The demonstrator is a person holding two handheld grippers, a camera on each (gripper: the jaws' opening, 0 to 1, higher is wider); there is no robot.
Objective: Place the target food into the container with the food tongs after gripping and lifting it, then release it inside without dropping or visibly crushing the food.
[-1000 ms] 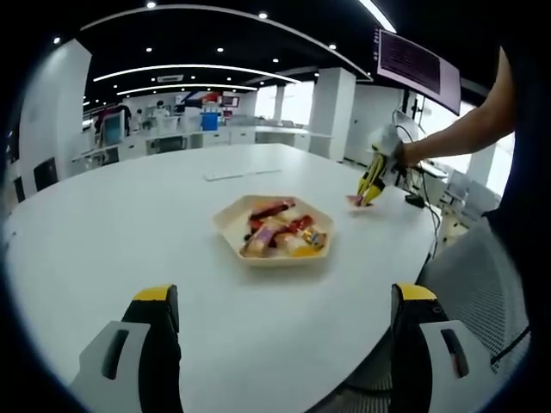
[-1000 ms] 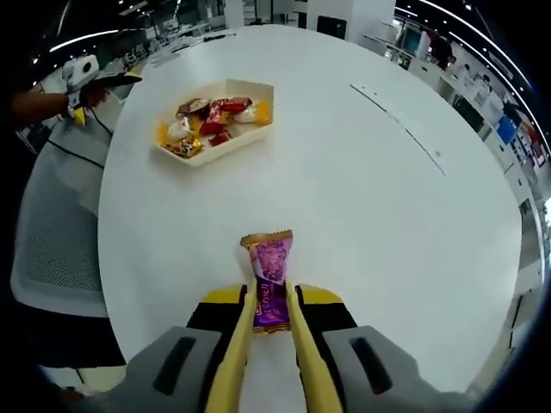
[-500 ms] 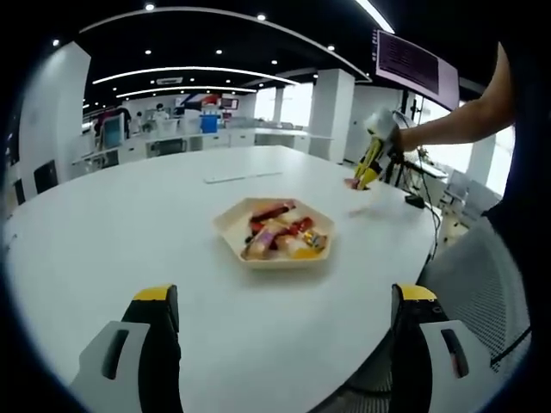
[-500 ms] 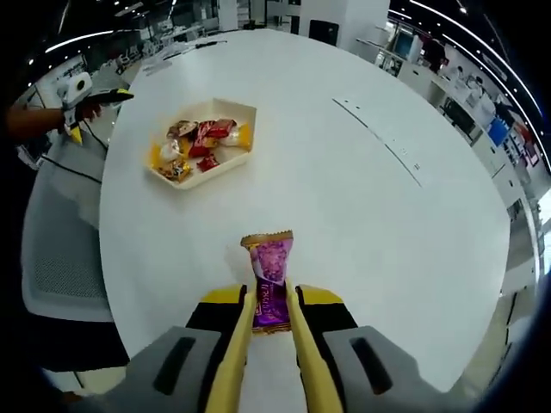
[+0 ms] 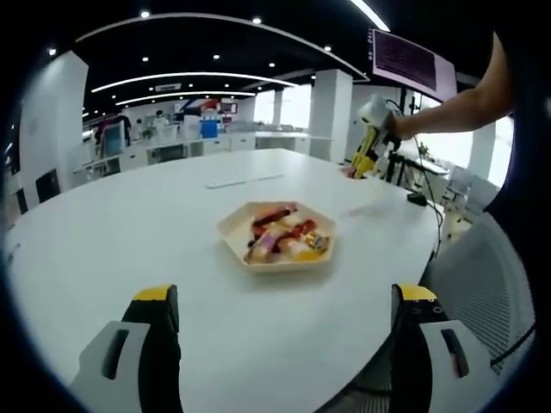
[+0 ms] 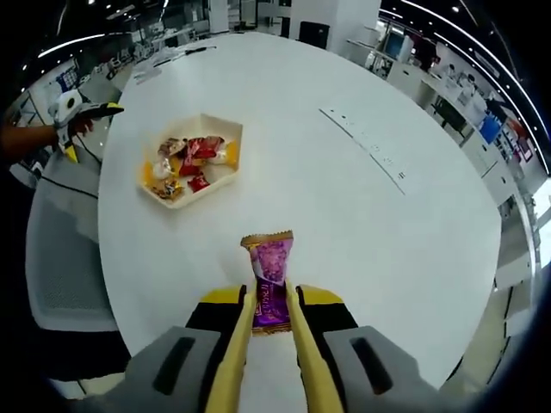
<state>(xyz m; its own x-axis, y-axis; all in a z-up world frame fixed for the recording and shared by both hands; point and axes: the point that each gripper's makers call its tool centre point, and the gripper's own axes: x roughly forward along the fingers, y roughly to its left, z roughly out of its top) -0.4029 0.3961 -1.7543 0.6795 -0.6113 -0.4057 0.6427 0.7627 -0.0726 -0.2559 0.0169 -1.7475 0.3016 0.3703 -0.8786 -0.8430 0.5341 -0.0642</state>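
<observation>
The candy [image 6: 269, 280], a purple wrapped piece with a gold crimped end, sits pinched between the two yellow tong arms of your right gripper [image 6: 269, 323], held in the air above the table.

Table [image 6: 344, 215]: a large round white surface that spreads beneath both of your grippers. A thin pale strip [image 6: 363, 147] lies on its far part in the right gripper view.

Chair [image 5: 482, 292]: a grey mesh seat just beside the table edge on your right side in the left gripper view.

Tray [image 5: 277, 233]: a cream hexagonal container resting on the table, well apart from the held candy; it holds a heap of wrapped sweets in red, orange and white.

Your left gripper [image 5: 280, 310]: its jaws stand wide apart with nothing between them, low over the near table edge.

Your right gripper [image 5: 366, 163], seen from the left gripper view: raised above the far side of the table, beyond the tray.
</observation>
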